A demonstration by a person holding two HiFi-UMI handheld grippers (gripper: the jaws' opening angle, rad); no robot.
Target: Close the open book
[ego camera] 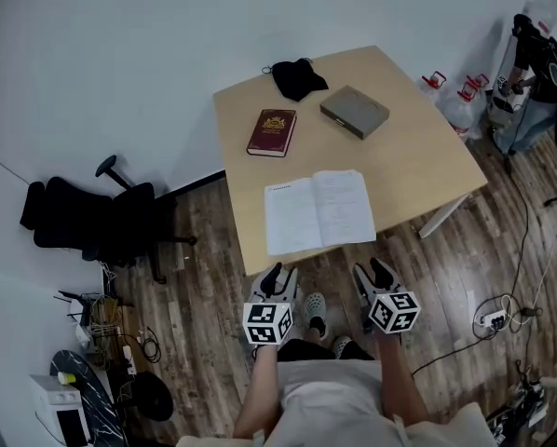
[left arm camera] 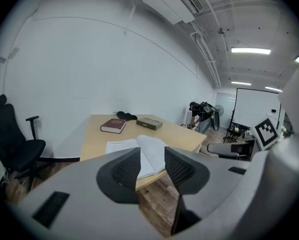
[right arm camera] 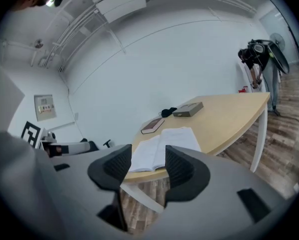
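I judge that nothing is begun: my left gripper point(ego camera: 277, 276) and right gripper point(ego camera: 373, 273) hang before the light wooden surface point(ego camera: 418, 147), fingers point(left arm camera: 123, 170) apart and empty. The open white paper book point(ego camera: 319, 210) lies flat near its front edge. Next I must lift one half over.

A pale wooden bench point(ego camera: 418, 156) stands near a white wall point(ego camera: 120, 54) on dark plank flooring point(ego camera: 204, 277). A black office chair point(ego camera: 83, 217) sits at the frame's left, cables point(ego camera: 502, 315) trail at lower right, and strip lights point(left arm camera: 250, 50) glow overhead above a projection screen point(left arm camera: 254, 106).
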